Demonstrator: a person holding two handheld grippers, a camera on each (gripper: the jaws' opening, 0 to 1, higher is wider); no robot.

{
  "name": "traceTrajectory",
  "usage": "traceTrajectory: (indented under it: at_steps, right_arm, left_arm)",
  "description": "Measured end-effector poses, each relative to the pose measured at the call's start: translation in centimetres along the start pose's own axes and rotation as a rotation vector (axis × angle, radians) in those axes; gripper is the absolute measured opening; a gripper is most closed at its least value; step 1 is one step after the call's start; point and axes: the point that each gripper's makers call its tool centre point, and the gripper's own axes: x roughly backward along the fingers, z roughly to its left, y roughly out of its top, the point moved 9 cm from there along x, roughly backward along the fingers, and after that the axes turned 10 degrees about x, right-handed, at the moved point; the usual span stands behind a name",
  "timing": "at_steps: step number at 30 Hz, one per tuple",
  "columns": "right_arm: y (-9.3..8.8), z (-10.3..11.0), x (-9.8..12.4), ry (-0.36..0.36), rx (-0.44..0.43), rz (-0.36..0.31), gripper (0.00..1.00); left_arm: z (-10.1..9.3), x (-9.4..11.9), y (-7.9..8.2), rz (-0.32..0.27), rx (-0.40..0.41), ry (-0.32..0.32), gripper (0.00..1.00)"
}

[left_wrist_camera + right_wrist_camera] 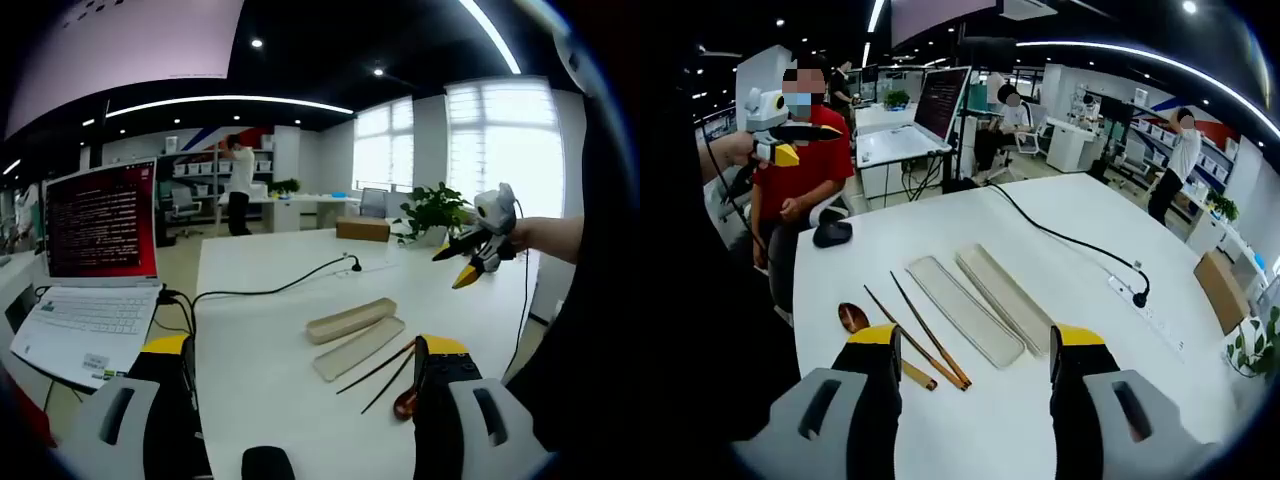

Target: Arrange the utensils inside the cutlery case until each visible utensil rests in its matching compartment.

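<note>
White table [1060, 215]: both grippers hover apart above it, fingers spread, empty

Bright window glare, ceiling strip lights, soft shadows, fisheye-bent edges

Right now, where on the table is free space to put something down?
Bare table lies between the case halves and the black cable, and beyond the cable toward the cardboard box. It is crowded near the chopsticks and spoon, beside the case.
</note>
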Motion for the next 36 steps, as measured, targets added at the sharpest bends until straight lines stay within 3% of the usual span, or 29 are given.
traceTrajectory:
  at_steps: [15,29,36]
  right_arm:
    - [1.0,1.3,-2.4,0.086,0.094,0.034,0.5]
    - [1.1,1.9,-3.6,0.151,0.112,0.066,0.4]
    - [1.0,2.3,-3.9,0.169,0.135,0.082,0.41]
  left_arm:
    - [0.4,0.5,-0.5,0.013,-0.005,0.019,0.92]
    - [-0.1,1.0,-0.5,-0.007,0.0,0.026,0.92]
    - [-0.3,1.4,-0.7,-0.011,-0.001,0.033,0.92]
